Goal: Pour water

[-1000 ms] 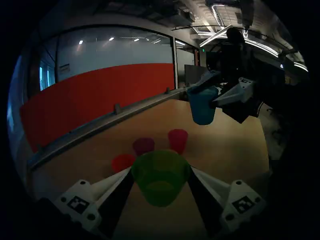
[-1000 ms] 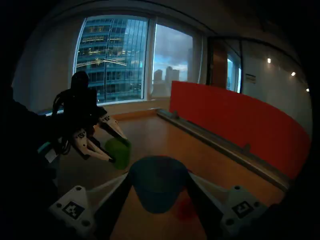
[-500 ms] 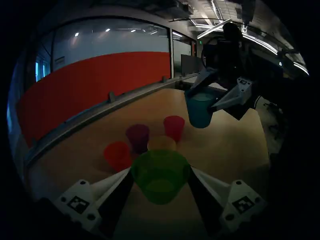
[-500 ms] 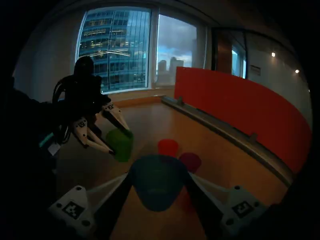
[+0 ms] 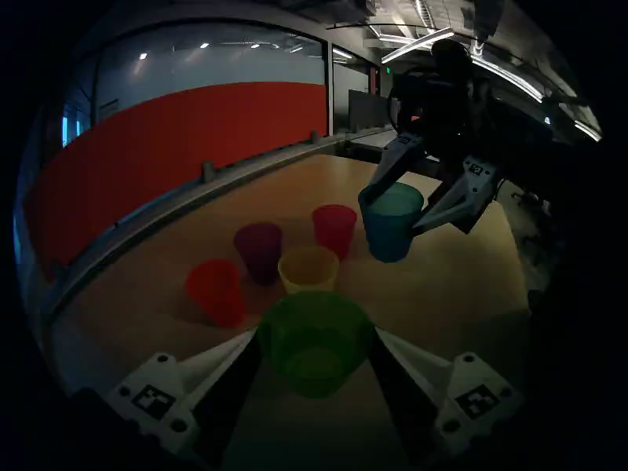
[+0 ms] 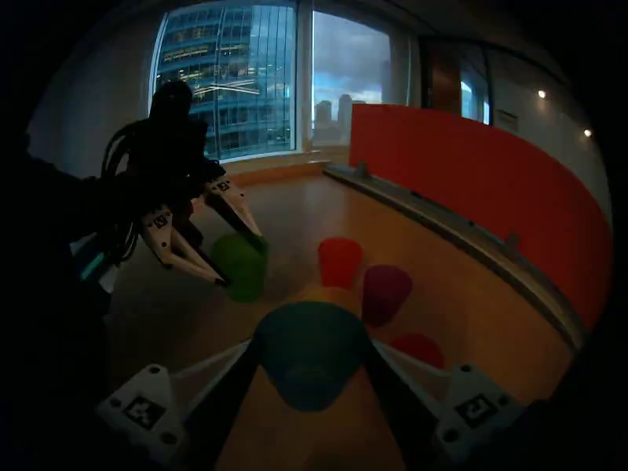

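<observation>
1. The left gripper (image 5: pixel 314 334) is grasping the green cup (image 5: pixel 314 365), axis upright.
2. The right gripper (image 6: pixel 312 341) is grasping the blue cup (image 6: pixel 310 381) upright; it is hanging ahead-right of the green cup, rims apart.

An office high in a city block; a long wooden table (image 5: pixel 463 267) runs beside a red divider panel (image 5: pixel 173 149) with glass walls (image 5: pixel 212 71) above; strip lights (image 5: pixel 416 43) cross the open ceiling; tall windows (image 6: pixel 345 94) face lit glass towers (image 6: pixel 204 63) and a cloudy sky.
</observation>
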